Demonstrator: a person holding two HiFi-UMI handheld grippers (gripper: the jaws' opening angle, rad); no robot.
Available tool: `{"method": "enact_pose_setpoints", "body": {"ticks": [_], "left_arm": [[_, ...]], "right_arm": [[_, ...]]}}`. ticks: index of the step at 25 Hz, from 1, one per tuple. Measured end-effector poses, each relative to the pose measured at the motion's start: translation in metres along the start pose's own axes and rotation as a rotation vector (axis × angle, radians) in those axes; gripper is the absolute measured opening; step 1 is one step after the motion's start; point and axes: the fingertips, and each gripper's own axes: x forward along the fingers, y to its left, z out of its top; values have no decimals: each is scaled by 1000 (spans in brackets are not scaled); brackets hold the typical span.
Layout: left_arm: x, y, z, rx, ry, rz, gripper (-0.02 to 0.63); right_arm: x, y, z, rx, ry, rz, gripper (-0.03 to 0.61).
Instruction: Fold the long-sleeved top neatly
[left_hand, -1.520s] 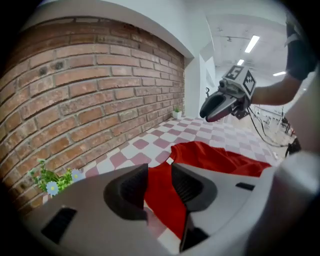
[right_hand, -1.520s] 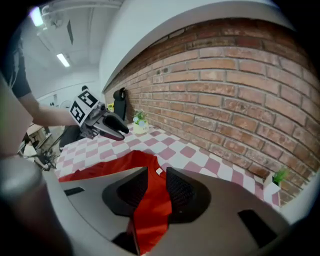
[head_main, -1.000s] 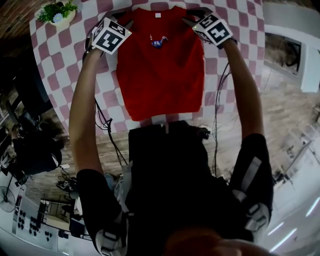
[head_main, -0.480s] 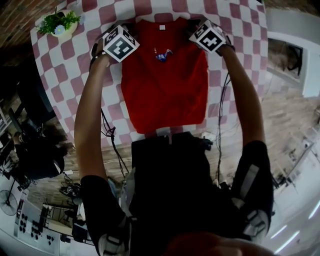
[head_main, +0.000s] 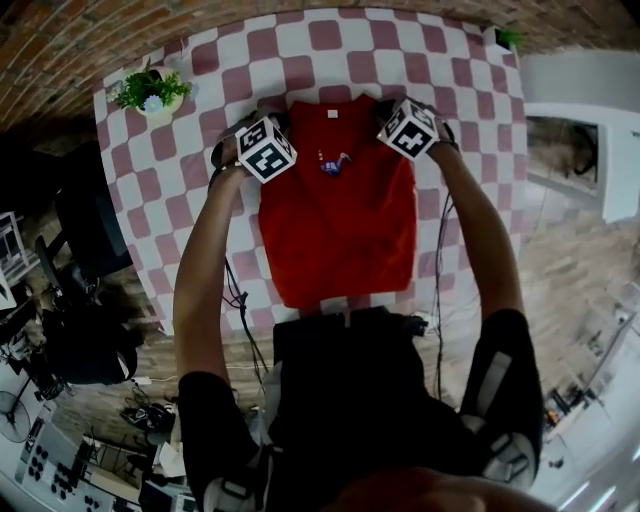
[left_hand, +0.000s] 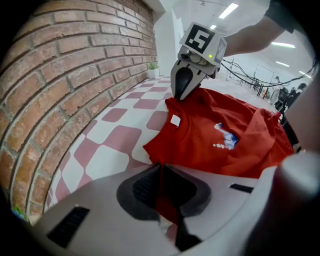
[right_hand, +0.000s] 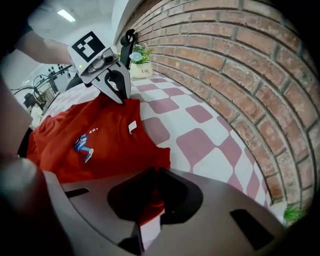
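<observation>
Red soft-fabric long-sleeved top (head_main: 338, 225): roughly rectangular panel lying flat at mid-desk, with a white neck label at 12 o'clock and a small blue chest print.
Round desk (head_main: 150, 190): smooth pink-and-white chequered covering.
Left gripper (left_hand: 161, 187): grey moulded fingers with ribbed dark pads, just closed, pinching the shoulder fabric at 11 o'clock.
Right gripper (right_hand: 150, 192): same build, just closed, pinching the shoulder fabric at 1 o'clock.
Rough brick wall (head_main: 80, 40): beyond 12 o'clock.

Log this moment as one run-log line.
red top: lying on checkered table | left gripper: jaws just closing, shut on one shoulder | right gripper: jaws just closing, shut on other shoulder
</observation>
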Motion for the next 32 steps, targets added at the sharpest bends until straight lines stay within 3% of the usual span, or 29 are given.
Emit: {"method": "enact_pose_setpoints", "body": {"ticks": [9,18,24,32], "left_arm": [[-28,16,13,-20,-56,117,23],[-79,30,33,18,-147,284,23],[-129,-2,41,27,-210,381,23],[-184,-70,41,50,-238,426,24]], "right_arm": [[-29,-14,11,7,-59,-89,23],[-74,-26,33,36,-148,-211,21],[-125,-2,39,14,-234,-300,21],[-186,63,19,-6,-317,-347,20]]}}
